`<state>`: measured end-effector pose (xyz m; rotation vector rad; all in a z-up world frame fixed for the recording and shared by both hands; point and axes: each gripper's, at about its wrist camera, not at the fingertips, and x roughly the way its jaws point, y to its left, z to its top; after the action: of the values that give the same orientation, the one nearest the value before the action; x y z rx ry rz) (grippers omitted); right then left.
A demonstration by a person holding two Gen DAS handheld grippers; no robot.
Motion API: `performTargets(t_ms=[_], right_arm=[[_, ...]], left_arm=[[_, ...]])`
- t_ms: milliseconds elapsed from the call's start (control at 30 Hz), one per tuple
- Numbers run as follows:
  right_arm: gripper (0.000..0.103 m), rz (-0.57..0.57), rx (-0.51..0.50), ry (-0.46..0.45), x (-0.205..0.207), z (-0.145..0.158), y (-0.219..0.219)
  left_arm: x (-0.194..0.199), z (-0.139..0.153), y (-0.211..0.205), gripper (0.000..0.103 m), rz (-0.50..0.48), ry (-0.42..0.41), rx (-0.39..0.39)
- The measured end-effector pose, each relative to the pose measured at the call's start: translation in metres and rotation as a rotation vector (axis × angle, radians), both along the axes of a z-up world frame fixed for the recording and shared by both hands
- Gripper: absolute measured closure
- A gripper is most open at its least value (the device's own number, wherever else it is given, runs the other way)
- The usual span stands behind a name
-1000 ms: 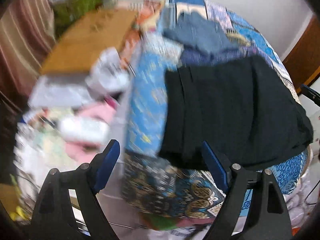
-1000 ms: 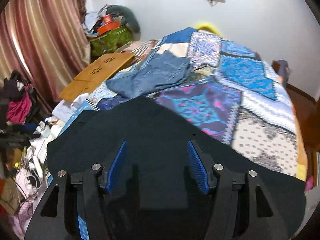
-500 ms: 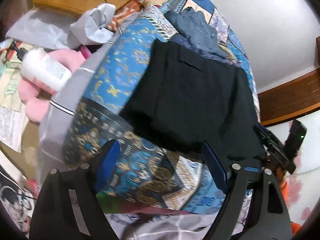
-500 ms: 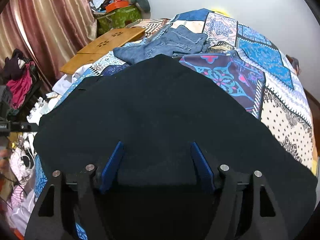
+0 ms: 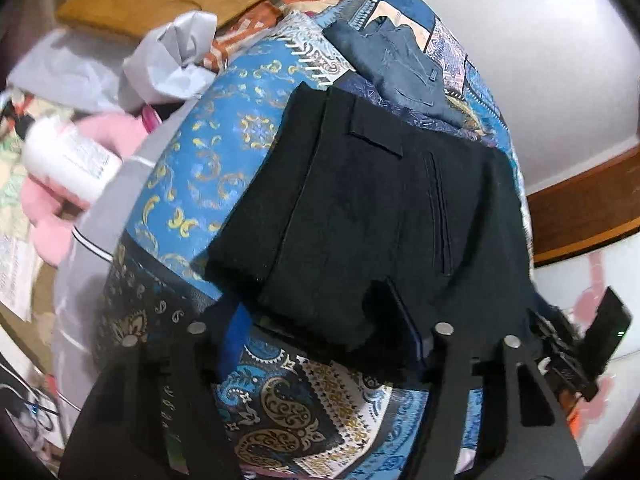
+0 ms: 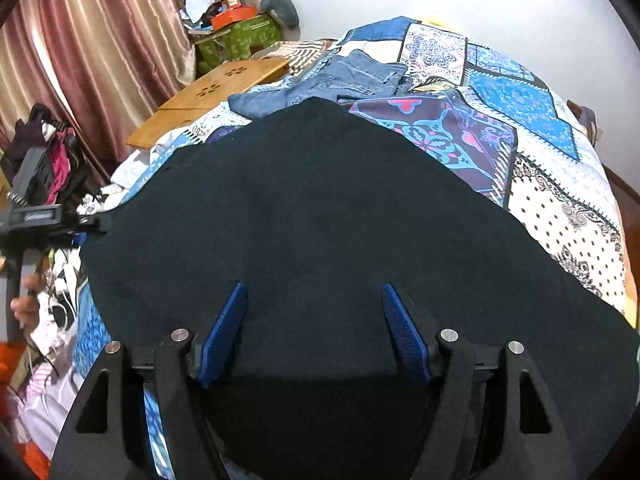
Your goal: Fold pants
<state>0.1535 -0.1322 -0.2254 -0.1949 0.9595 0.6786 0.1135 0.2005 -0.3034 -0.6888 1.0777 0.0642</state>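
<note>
I see the black pants lying folded on the patchwork bedspread, near the bed's edge, with blue jeans just beyond them. My left gripper is spread wide at the pants' near hem; its right finger seems to touch the cloth, though the dark fabric makes that hard to judge. My right gripper hangs parted over the black pants, pinching nothing.

Black pants cropped below.
</note>
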Motion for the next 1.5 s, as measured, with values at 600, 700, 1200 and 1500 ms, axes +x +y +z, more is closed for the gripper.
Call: performTargets(t_ms=[600,700,1200,1500], right_arm=[[0.036,-0.36,0.074,-0.113,-0.04,0.038,-0.145],[0.036,-0.491,0.085,-0.113,-0.05,0.038,-0.19],[0.035,-0.85,0.334,0.08,-0.079,-0.017,-0.298],[0.034,-0.899,0.463,0.137,-0.07,-0.041,-0.316]], left_arm=[[-0.004,0.068,-0.065,0.052,-0.176,-0.053,0.571],[0.002,0.091,-0.09,0.045,-0.23,-0.126,0.545],[0.08,0.052,-0.257,0.042,-0.601,-0.1,0.55],[0.093,0.05,-0.297,0.038,-0.648,-0.113,0.561]])
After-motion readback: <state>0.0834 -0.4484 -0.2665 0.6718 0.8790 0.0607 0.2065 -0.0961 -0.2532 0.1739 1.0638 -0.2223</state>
